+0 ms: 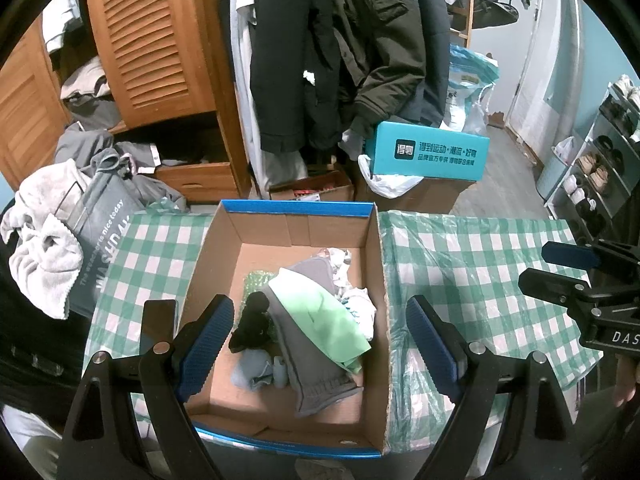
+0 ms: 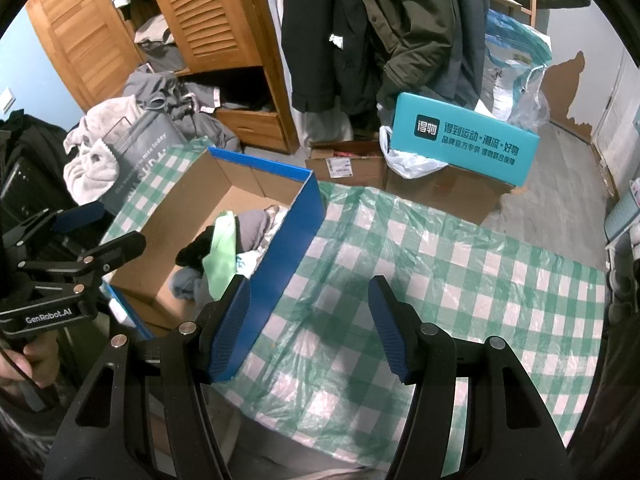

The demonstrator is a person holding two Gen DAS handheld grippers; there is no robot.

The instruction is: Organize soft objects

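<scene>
cardboard box (image 1: 372, 264), blue outside, brown inside, open at the top, standing on the tabletop (image 1: 480, 264), which is covered with a green-and-white checked plastic sheet. contents of box, piled toward its right half: 1 light green cloth (image 1: 320, 320) lying across 1 grey garment (image 1: 316, 380); 1 black soft item (image 1: 252, 320) just left of them, touching the grey garment; 1 pale blue-grey bundle (image 1: 250, 368) at the near side; white fabric with print (image 1: 358, 304) against the right wall; a bit of green bubble wrap (image 1: 254, 280) under the black item. left hand-held gripper (image 1: 320, 344): above the box, jaws spread wide, nothing between them, left pad over the box's left wall, right pad over its right wall. right hand-held gripper (image 2: 310, 328): over the bare checked sheet to the right of the box, jaws released and empty, its left pad just beside the blue outer wall of the box (image 2: 288, 248). off the tabletop: grey printed bag (image 1: 100, 240) with a whitish towel (image 1: 40, 256) draped on it at the left edge; dark coats (image 1: 340, 48) hanging behind; teal carton (image 1: 428, 152) on brown boxes on the floor; wooden louvred wardrobe (image 1: 152, 36); shoe rack (image 1: 600, 168) at right.
</scene>
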